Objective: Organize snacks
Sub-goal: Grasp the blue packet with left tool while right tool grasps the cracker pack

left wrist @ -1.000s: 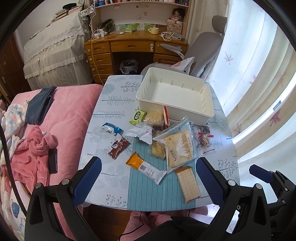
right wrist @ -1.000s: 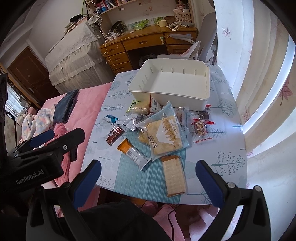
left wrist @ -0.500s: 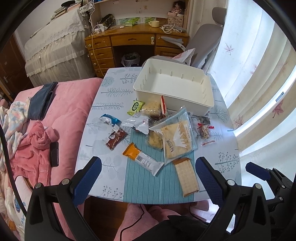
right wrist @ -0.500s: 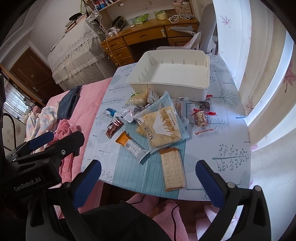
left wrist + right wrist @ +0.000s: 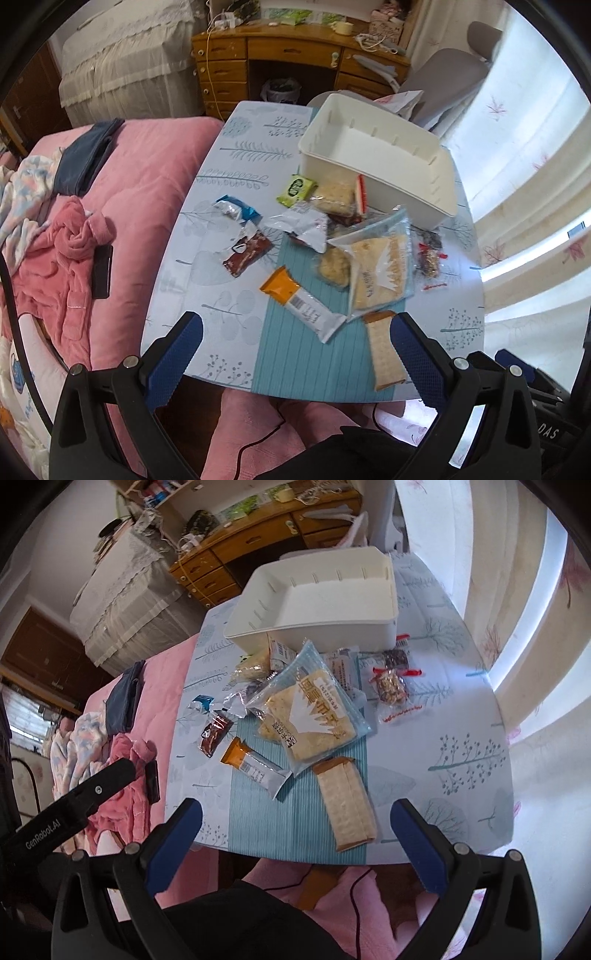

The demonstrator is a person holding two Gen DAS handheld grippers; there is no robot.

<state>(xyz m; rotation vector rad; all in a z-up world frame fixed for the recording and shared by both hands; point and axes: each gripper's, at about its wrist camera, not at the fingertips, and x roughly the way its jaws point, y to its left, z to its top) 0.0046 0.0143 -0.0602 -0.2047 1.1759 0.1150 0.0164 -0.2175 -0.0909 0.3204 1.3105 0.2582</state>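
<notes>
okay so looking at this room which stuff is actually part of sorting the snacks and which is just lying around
Part of the job:
white bin, nothing in it yet
cracker pack
orange-ended bar
big clear bread bag
brown wrapper snack
green packet
nut packet

Just lying about:
pink robe
phone
wooden desk
grey chair

Daylit from curtained window (image 5: 524,155), glare right, fisheye-warped edges, slight blur

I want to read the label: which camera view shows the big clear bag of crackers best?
The right wrist view: the big clear bag of crackers lies near centre with its printed label facing the camera. In the left wrist view the bag is smaller and its print blurred.
</notes>
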